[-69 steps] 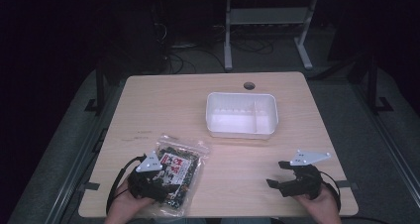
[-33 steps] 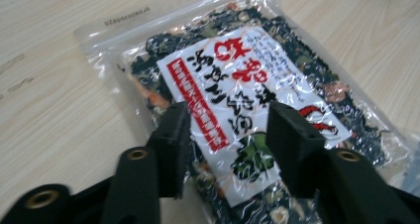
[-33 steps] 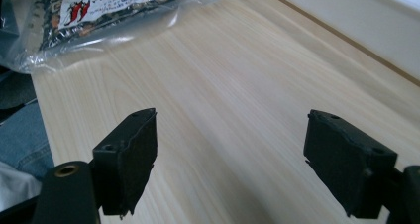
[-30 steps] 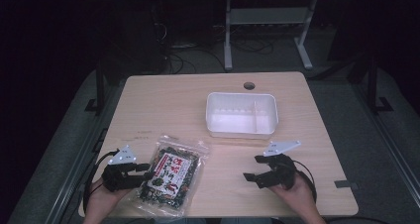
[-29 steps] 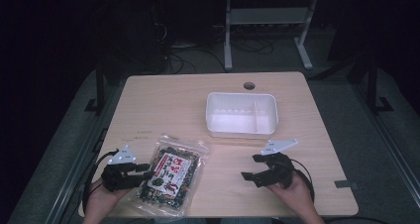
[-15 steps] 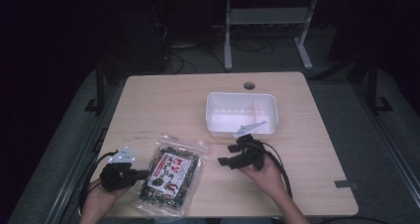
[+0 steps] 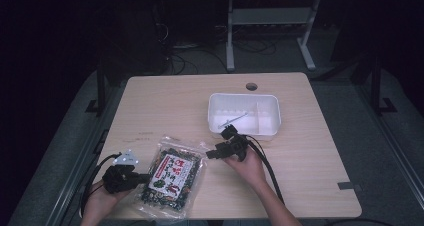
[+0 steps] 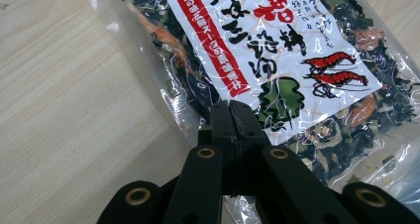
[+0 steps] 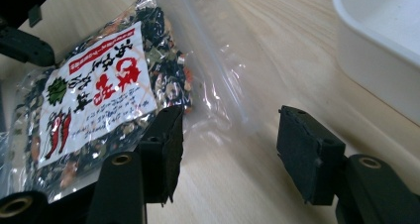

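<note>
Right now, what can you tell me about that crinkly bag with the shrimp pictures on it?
The bag is clear, shiny plastic, packed with dark dried leafy bits and some orange pieces. Its white label has red and black writing, two red shrimps and a green leaf. It lies flat on the wooden table, near the front edge. The left tool pinches its edge; the right tool hovers open at its empty clear end.

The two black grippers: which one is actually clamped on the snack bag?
The left gripper: its jaws are pinched shut on the bag's clear edge. The right gripper stands open at the bag's other end.
</note>
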Demonstrator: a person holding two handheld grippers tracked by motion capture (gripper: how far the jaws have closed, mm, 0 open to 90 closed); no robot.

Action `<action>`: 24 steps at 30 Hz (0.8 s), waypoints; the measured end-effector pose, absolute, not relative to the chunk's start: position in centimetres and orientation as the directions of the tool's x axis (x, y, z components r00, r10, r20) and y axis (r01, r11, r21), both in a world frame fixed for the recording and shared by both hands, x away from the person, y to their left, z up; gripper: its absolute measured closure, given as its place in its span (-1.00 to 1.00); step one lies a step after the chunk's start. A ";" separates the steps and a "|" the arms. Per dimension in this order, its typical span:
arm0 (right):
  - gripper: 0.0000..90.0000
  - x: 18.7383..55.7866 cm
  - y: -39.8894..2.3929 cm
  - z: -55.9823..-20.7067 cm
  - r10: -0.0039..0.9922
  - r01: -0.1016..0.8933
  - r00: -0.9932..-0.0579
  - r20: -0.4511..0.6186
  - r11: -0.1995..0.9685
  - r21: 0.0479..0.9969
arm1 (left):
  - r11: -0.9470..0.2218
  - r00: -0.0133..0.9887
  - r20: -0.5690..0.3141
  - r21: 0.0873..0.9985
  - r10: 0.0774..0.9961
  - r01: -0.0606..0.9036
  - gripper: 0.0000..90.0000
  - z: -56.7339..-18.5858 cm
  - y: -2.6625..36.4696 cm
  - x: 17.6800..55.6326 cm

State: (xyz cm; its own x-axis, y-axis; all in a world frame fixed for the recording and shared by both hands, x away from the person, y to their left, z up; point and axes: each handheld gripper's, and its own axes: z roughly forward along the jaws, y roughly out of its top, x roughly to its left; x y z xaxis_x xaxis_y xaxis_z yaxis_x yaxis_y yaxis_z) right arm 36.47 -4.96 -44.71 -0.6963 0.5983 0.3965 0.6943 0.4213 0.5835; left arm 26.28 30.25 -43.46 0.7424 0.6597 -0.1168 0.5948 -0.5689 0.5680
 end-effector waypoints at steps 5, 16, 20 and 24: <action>-0.04 37.1 -4.2 -45.5 0.618 0.709 -0.681 0.394 0.418 0.569 | -0.568 0.743 -0.118 0.570 0.659 0.594 0.99 -43.5 30.2 26.3; 0.02 37.8 -4.8 -45.9 0.643 0.745 -0.634 0.430 0.359 0.562 | -0.568 0.745 -0.122 0.570 0.656 0.593 0.99 -43.6 30.1 26.3; 0.04 38.0 -5.1 -46.0 0.655 0.763 -0.613 0.443 0.344 0.548 | -0.569 0.746 -0.122 0.570 0.654 0.593 0.99 -43.6 30.1 26.3; 0.04 37.9 -5.1 -46.0 0.648 0.760 -0.617 0.445 0.344 0.552 | -0.573 0.748 -0.120 0.568 0.652 0.591 0.99 -43.6 30.0 26.4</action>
State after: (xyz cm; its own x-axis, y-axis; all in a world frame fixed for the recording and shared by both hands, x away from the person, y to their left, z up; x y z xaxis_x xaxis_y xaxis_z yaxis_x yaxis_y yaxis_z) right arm 37.93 -5.14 -45.96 -0.6174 0.6484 0.4455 0.7595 0.3439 0.5521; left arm 26.39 30.00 -43.62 0.7483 0.6523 -0.1204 0.5909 -0.5730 0.5679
